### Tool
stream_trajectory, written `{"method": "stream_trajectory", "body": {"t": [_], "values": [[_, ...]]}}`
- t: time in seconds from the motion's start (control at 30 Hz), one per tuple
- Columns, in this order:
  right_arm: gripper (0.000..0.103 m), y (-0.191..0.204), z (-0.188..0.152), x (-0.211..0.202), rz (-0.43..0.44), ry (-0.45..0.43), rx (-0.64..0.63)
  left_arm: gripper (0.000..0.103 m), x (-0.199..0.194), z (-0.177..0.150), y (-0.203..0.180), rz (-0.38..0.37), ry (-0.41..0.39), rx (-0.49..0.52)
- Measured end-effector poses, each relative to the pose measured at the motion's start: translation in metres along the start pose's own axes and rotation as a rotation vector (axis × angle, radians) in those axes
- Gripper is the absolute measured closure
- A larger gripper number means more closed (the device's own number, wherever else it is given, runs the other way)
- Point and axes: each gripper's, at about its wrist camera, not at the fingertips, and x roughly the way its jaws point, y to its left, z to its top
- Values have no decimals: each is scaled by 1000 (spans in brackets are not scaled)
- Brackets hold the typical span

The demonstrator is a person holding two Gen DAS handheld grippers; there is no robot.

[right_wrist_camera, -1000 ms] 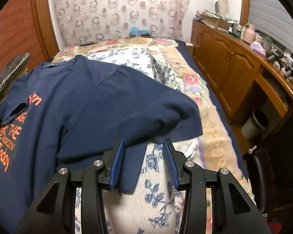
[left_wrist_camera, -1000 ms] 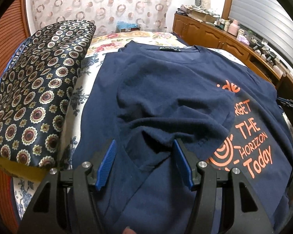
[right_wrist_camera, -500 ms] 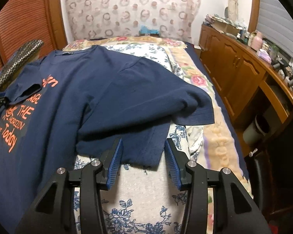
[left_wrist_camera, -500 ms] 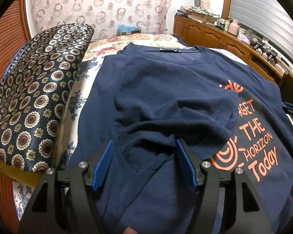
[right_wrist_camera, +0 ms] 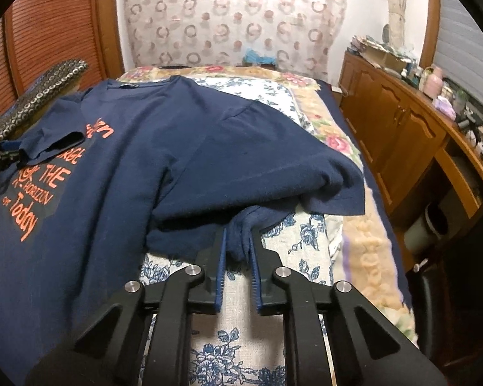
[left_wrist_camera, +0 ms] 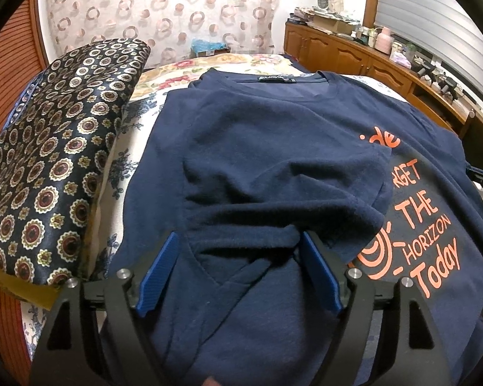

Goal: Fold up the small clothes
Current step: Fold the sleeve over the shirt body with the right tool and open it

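Two black grippers with blue pads worked one navy cotton T-shirt [left_wrist_camera: 257, 148] with orange lettering, spread on the floral bedspread [right_wrist_camera: 241, 337]. Right gripper [right_wrist_camera: 238, 238] pinched its bunched side edge; left gripper [left_wrist_camera: 241, 247] hovered spread wide over the folded-in sleeve.

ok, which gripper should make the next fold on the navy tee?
Right, probably. The right gripper is shut on the navy tee at its unfolded edge. The left gripper has its jaws open over the sleeve that is already folded in.
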Motion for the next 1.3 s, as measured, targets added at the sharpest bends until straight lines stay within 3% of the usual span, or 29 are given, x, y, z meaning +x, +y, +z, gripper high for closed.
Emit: {"method": "stream_trajectory", "body": {"t": [0.3,0.57,0.73,0.87,1.0,1.13,1.3], "values": [[95,3,32,-15,23,-116,35,23,0,-1,1,4,1,-2],[95,59,69,-21,137,-196,-49,22,0,-1,2,4,2,-4],[95,105,65,-7,242,-153,-121,22,0,-1,2,2,1,-6],[95,129,50,13,273,-81,-159,22,-2,-2,2,1,-6,-11],[93,129,39,23,277,-37,-158,22,-18,-5,4,19,-79,-35],[76,120,40,14,271,-52,-134,22,-38,-6,6,19,-142,-70],[63,108,45,-7,237,-97,-118,22,-65,-6,4,15,-206,-78]]}}
